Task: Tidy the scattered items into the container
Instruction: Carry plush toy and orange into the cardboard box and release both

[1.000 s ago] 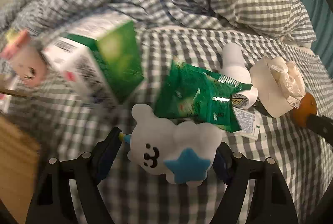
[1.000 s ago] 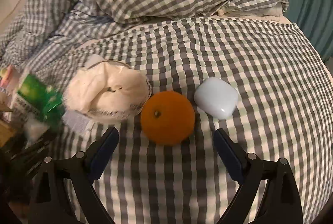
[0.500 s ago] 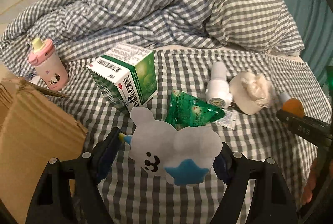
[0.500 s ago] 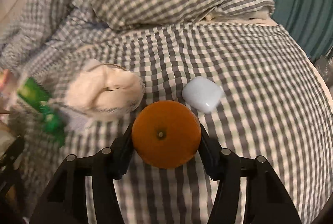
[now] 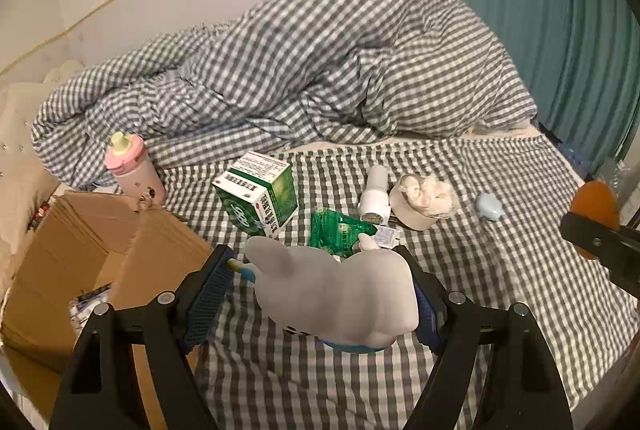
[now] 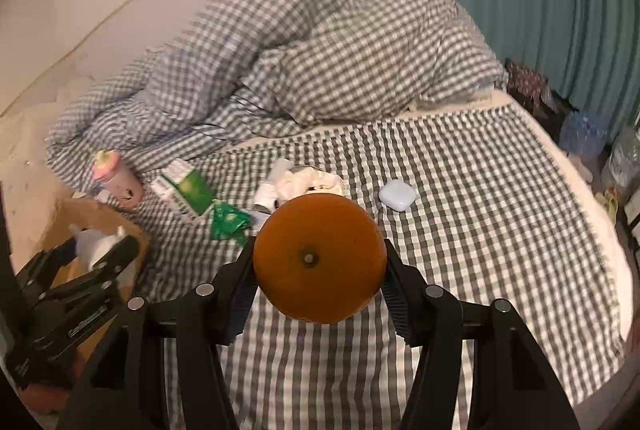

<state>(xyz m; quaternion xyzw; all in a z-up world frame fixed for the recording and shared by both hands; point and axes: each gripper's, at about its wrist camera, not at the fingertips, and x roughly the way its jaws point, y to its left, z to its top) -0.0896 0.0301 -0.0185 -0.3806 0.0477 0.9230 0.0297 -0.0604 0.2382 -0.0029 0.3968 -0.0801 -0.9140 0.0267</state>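
White plush toy (image 5: 340,294) held aloft, orange (image 6: 319,257) gripped — open cardboard box (image 5: 80,250) at bed's left edge.

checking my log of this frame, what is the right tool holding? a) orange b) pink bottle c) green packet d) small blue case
a: the right tool is shut on the orange, lifted off the bed, while the small blue case, green packet and pink bottle lie on the checked sheet.

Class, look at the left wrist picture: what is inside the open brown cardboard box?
Inside the open brown cardboard box, a scrap of dark printed packaging shows at the bottom. The near flap and the left gripper hide the rest.
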